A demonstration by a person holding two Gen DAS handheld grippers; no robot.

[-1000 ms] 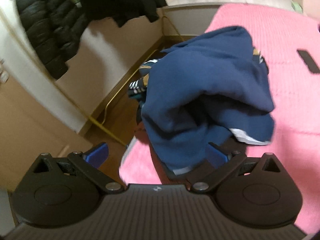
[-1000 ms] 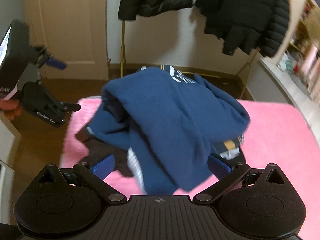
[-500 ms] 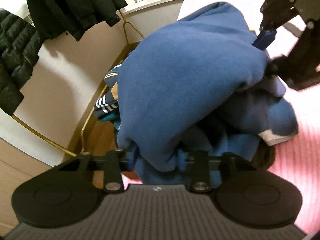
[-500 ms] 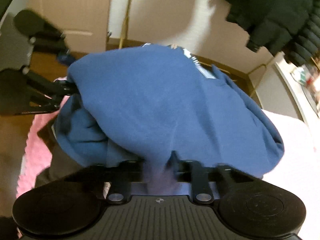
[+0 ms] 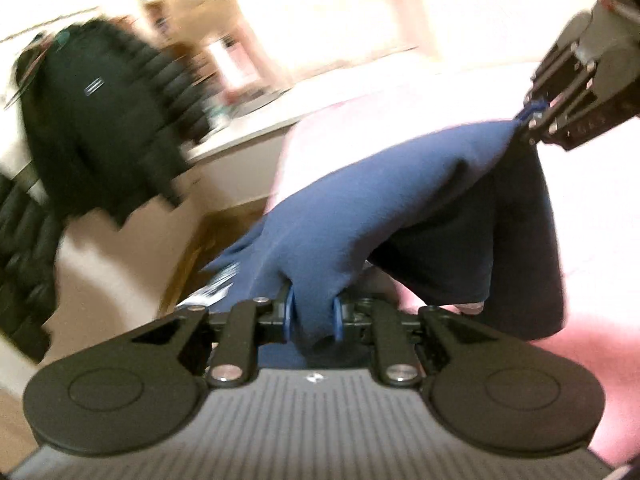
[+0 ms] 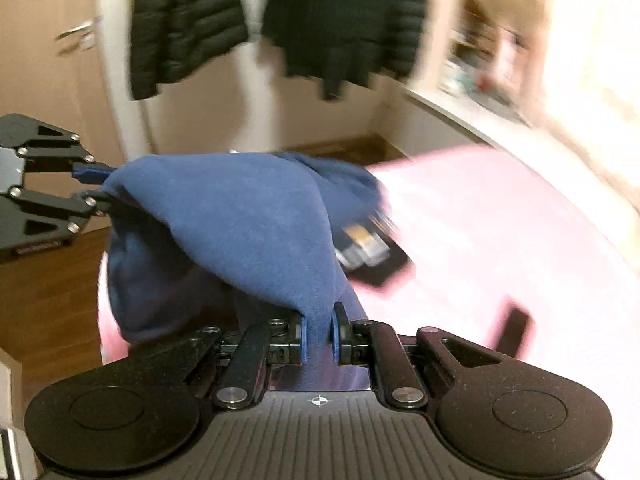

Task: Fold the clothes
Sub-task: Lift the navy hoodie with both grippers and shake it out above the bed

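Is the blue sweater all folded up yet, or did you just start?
Just started. Done: both grippers have grabbed the navy sweatshirt, left gripper and right gripper, jaws shut on the cloth. In hand: it hangs bunched between them above the pink bed cover. Left: spreading it flat and every fold. A darker garment lies underneath.

Change observed: one second ago both claws stood open, blue pads wide apart, short of the heaped navy garment (image 6: 240, 216). Half a second ago each had closed on a bunch of its cloth. The left claw (image 5: 313, 317) now grips a fold pinched between its pads, and the right claw (image 6: 319, 334) does likewise. The garment, formerly slumped on the pink bed (image 6: 500, 232), is now raised and drawn taut between the two claws, its lower part hanging beneath. Both views have swung upward and are blurred; the black jackets (image 6: 256, 20) now sit higher ahead of the right claw.
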